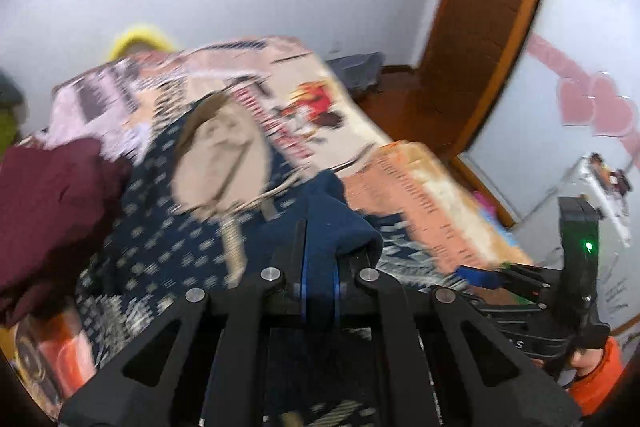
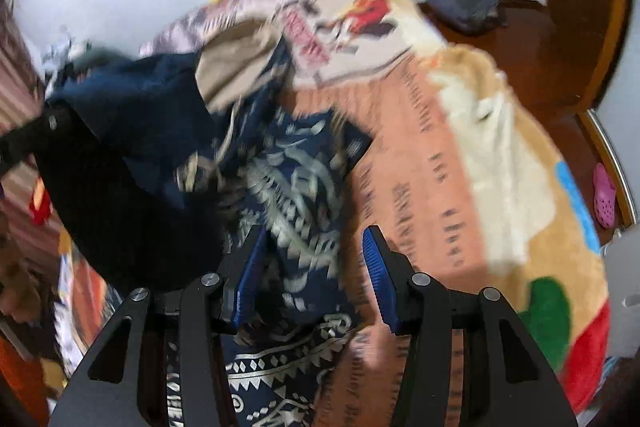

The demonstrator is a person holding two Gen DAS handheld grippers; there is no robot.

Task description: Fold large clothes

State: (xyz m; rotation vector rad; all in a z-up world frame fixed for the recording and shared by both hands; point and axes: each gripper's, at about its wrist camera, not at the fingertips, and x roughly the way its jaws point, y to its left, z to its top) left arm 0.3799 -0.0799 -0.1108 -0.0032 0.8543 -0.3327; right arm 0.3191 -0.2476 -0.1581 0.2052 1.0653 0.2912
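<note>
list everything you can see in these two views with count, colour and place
patterned garment: one, navy with white print, spread on the bed
blue cloth: one fold, plain dark blue, pinched in the left hand-held gripper
beige garment: one, tan, on the bed beyond the navy print
maroon cloth: one, dark red, near left edge of the bed
blanket: one, peach, cream and tan with a cartoon print, covering the bed
door: one, brown wood, far right
shoe: one, pink, on the floor right of the bed
left hand-held gripper: one, black with blue pads, shut on the blue cloth
right hand-held gripper: one, black with blue pads, open over the patterned garment
</note>
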